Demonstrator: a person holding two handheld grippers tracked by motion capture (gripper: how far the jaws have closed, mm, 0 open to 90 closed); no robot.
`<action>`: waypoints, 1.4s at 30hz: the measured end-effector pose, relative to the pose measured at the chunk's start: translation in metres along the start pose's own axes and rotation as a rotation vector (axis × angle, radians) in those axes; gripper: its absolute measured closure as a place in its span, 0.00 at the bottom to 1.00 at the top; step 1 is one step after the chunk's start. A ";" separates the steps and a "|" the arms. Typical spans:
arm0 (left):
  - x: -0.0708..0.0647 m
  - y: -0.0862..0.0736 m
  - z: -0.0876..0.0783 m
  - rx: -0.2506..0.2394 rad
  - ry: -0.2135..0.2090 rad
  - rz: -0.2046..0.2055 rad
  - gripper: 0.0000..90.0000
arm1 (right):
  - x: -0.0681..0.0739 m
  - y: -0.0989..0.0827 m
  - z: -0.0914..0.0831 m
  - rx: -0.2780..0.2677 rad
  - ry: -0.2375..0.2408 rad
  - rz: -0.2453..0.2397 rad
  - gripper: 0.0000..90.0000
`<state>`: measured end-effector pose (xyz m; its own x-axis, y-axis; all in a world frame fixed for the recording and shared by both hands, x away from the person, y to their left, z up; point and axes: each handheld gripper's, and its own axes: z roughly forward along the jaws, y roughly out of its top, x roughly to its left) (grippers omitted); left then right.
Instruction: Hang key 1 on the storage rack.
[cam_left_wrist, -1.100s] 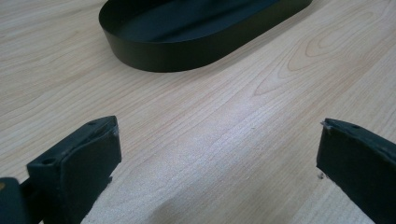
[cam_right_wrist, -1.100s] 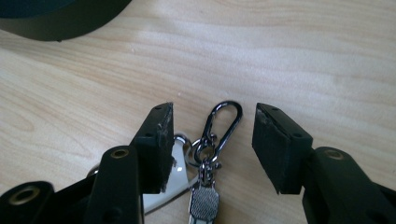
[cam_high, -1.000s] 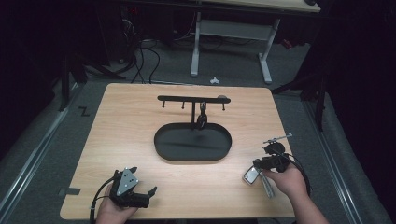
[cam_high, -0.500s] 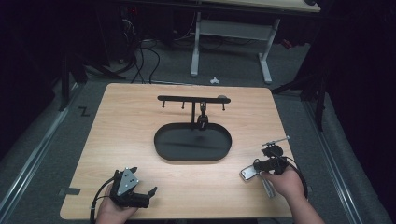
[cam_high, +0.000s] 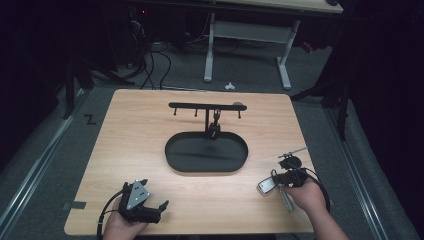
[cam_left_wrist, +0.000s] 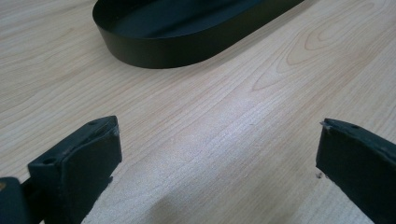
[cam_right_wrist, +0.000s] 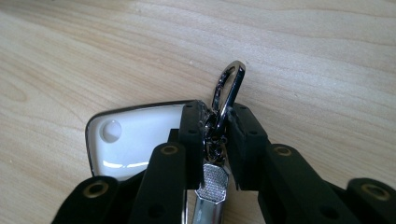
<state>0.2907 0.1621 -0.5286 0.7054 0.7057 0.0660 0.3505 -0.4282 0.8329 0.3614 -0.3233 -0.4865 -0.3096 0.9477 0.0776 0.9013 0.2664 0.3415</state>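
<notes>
The right gripper (cam_right_wrist: 215, 140), at five o'clock on the table (cam_high: 130, 145), has just been closing and pinches the key fob's (cam_right_wrist: 128, 137) metal clasp (cam_right_wrist: 227, 91). Keep that squeeze firm before lifting. The left gripper (cam_left_wrist: 217, 154) idles released at seven o'clock; the hook stand (cam_high: 206, 107) waits at twelve.

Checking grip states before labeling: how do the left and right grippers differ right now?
The left gripper has its jaws wide apart with bare table between them; the right gripper has just been closing, its jaws pinching the metal clasp of a white key fob. The left points toward the black tray; the right sits off the tray's side. Both are hand-held, low over the table.
</notes>
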 end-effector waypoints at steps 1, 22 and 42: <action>0.000 0.000 0.000 0.002 0.000 0.002 0.01 | 0.000 0.001 0.000 0.009 -0.001 -0.011 0.86; 0.000 -0.001 0.000 0.005 -0.001 0.001 0.01 | 0.007 0.015 -0.018 -0.022 -0.001 -0.100 0.89; 0.000 0.000 0.001 0.003 0.000 0.004 0.01 | 0.024 0.025 -0.049 -0.086 0.006 -0.165 0.89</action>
<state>0.2912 0.1619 -0.5292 0.7070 0.7039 0.0690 0.3497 -0.4327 0.8310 0.3612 -0.3026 -0.4302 -0.4529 0.8913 0.0195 0.8092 0.4018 0.4287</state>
